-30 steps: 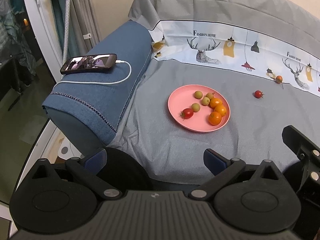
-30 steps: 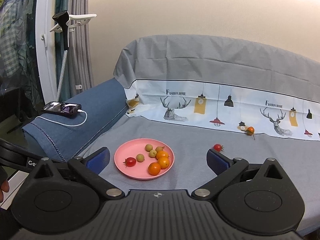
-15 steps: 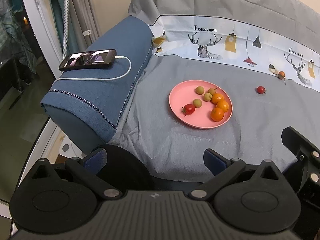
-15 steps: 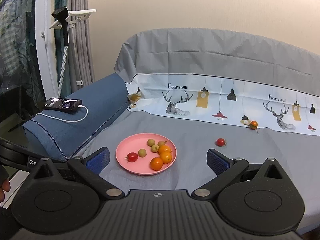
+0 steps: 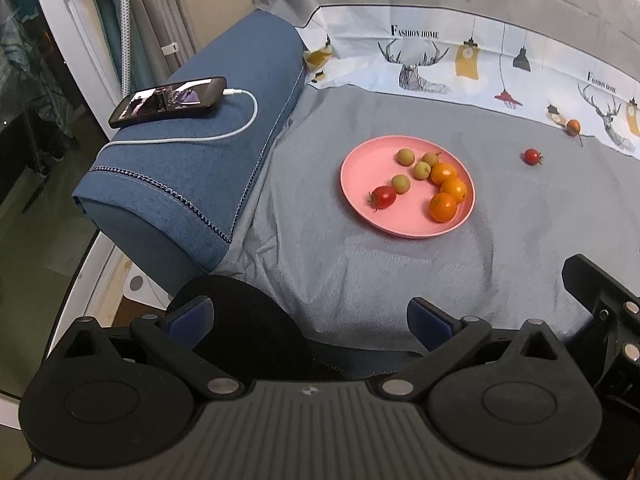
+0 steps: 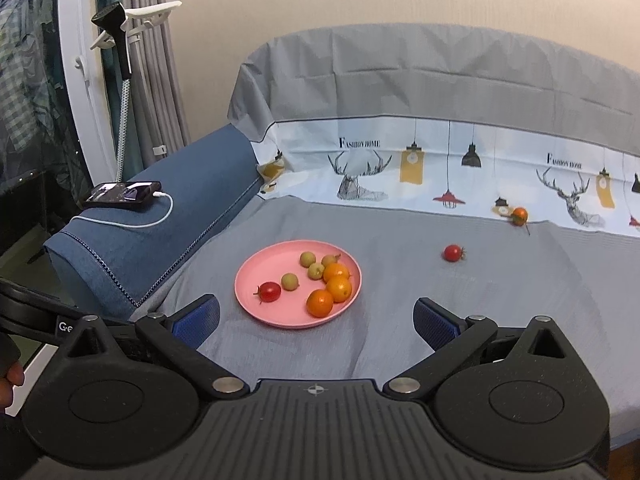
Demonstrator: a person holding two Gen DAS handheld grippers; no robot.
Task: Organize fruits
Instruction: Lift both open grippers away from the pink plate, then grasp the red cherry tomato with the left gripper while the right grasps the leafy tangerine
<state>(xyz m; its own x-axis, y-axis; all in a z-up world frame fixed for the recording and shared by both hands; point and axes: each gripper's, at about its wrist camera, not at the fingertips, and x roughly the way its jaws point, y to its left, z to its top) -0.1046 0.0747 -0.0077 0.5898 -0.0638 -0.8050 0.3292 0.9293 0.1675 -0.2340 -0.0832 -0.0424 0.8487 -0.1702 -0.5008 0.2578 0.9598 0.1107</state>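
Observation:
A pink plate lies on the grey sofa seat. It holds three oranges, several small green fruits and one red tomato. Off the plate, a second red tomato rests on the seat to the right. A small orange fruit sits further back by the patterned cloth. My left gripper and right gripper both stand open and empty, short of the plate.
A phone on a white charging cable lies on the blue sofa armrest at left. A round black object sits below the seat's front edge. Curtains and a white frame stand far left.
Both grippers have moved closer to the sofa, and the plate with its fruit looks larger in the right wrist view. Their jaws stay open and no fruit has moved.

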